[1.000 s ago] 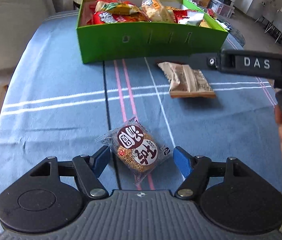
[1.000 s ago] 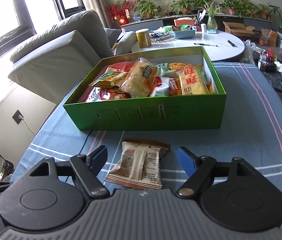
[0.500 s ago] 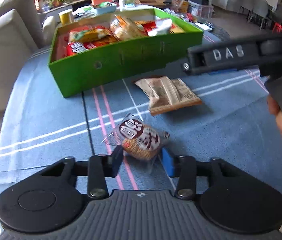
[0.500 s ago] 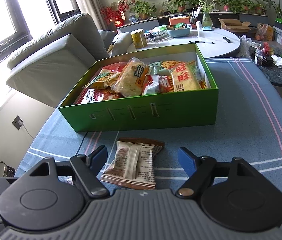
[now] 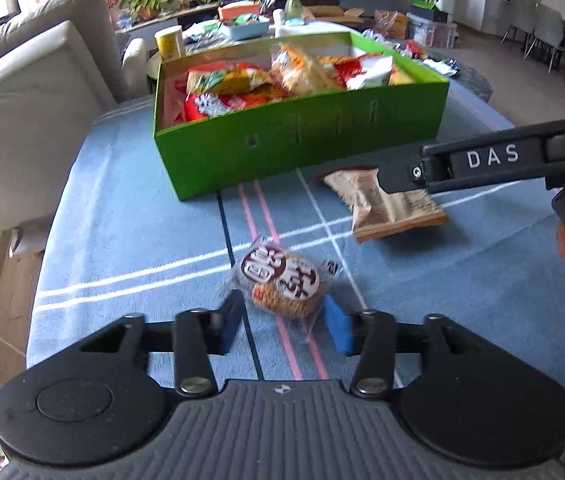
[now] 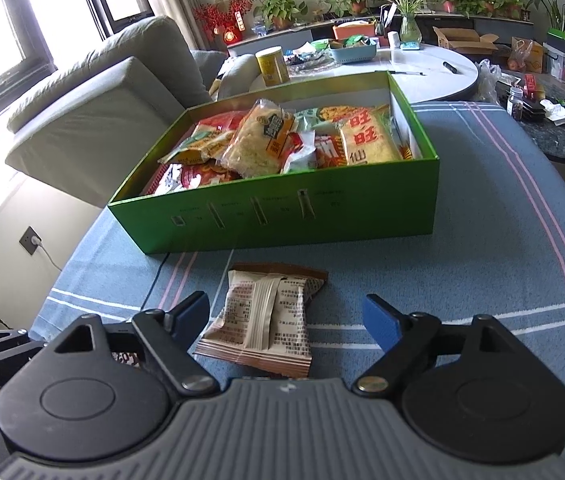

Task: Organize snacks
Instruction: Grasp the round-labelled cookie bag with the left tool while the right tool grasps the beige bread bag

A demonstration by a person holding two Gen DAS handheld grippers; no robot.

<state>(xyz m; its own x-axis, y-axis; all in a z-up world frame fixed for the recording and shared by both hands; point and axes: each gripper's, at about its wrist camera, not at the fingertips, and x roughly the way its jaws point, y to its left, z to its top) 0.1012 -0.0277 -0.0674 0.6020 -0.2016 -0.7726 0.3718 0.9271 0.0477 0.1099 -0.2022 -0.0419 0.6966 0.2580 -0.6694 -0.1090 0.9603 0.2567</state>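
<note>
Green cardboard box [image 6: 282,220] full of plastic snack packets [image 6: 278,142] sits on the blue striped tablecloth [image 6: 482,240] at frame centre in the right wrist view, with a beige-and-brown sealed snack packet [image 6: 266,320] just in front of it, apart from the box wall. In the left wrist view, a round clear-wrapped cake packet [image 5: 282,280] lies lower centre, the beige packet up-right. Grey sofa [image 6: 94,108] upper left, white round table [image 6: 422,68] behind box.
</note>
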